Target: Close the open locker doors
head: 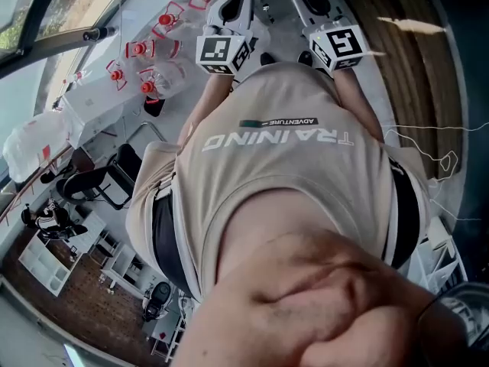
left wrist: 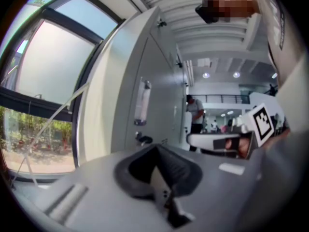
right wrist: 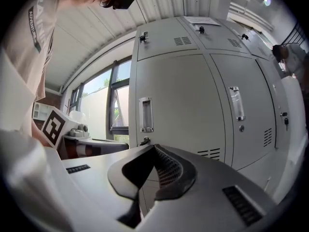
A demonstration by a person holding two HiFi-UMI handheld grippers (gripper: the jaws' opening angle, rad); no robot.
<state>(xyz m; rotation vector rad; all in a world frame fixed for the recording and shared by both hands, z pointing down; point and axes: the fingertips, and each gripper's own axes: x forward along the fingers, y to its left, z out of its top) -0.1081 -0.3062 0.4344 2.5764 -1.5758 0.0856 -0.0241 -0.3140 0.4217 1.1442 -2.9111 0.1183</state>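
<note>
At the person's chest: the left gripper (left wrist: 155,150) and the right gripper (right wrist: 154,148) are held side by side, pointing away from the body toward the lockers; neither touches a door.
Left gripper fingers: closed tip to tip, with nothing between them.
Right gripper fingers: pressed together as well, and empty.
Locker bank (right wrist: 193,105): near, straight ahead of the right gripper; grey metal, with tall doors below and a row of small doors above.
Tall doors: the left tall door (right wrist: 164,100) with its recessed handle (right wrist: 146,115) and the neighbouring tall door (right wrist: 251,105) both sit flush in their frames.
Small upper doors (right wrist: 166,42): flush too, each with a lock at its top corner.
Task progress: every door that shows is shut, so the closing looks finished or close to it. The left gripper view sees the bank only at a steep slant and the row runs out of frame at the right, so I cannot rule out a door left ajar.
Locker contents: hidden behind the shut doors.
White table (head: 99,98): farther off; it carries clear jugs with red caps (head: 141,52), and whether they hold anything cannot be told.
White shelving (head: 46,262): farthest; its contents are too small to read.
</note>
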